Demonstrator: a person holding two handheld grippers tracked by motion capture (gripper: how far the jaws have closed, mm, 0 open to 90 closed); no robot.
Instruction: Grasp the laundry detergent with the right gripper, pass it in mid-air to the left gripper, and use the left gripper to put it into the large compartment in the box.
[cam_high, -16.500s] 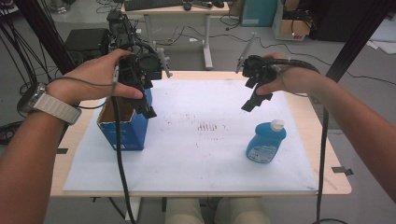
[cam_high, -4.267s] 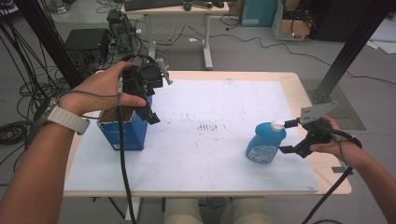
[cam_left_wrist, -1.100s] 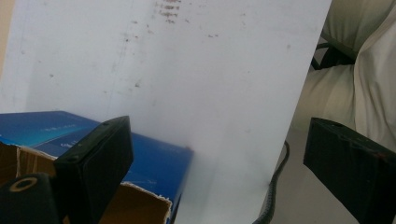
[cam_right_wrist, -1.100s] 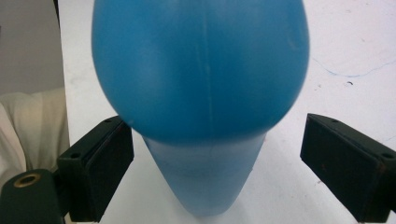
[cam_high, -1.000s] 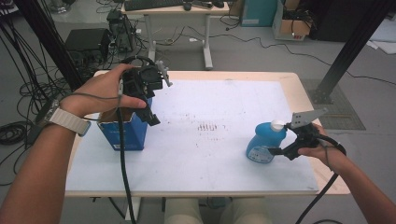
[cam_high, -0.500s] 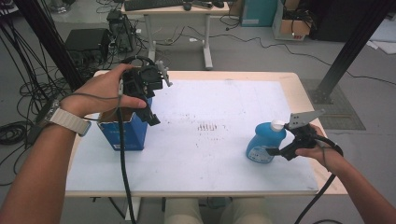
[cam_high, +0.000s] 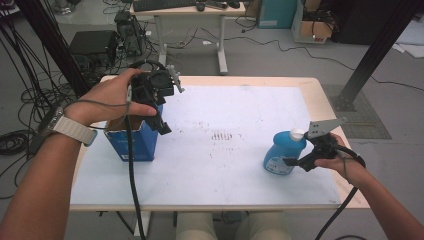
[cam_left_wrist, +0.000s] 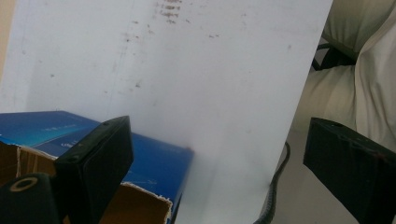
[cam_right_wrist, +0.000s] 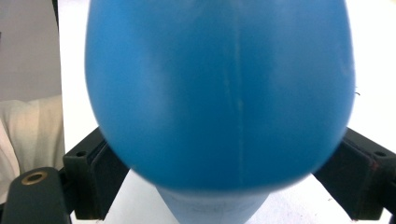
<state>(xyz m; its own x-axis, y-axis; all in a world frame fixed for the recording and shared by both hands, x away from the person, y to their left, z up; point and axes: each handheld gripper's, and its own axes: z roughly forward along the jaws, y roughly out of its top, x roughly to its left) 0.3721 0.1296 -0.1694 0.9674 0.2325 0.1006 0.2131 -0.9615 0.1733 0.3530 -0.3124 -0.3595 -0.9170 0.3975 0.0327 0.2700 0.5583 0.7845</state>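
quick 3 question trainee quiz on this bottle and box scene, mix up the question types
1. True or false: the blue bottle stands upright.
2. Which claw has the bottle between its jaws? A) left claw B) right claw
3. Fill in: the left claw hovers over the open blue ____.

Key: 1 true. 2 B; its jaws have just been closing around the bottle. 3 box.
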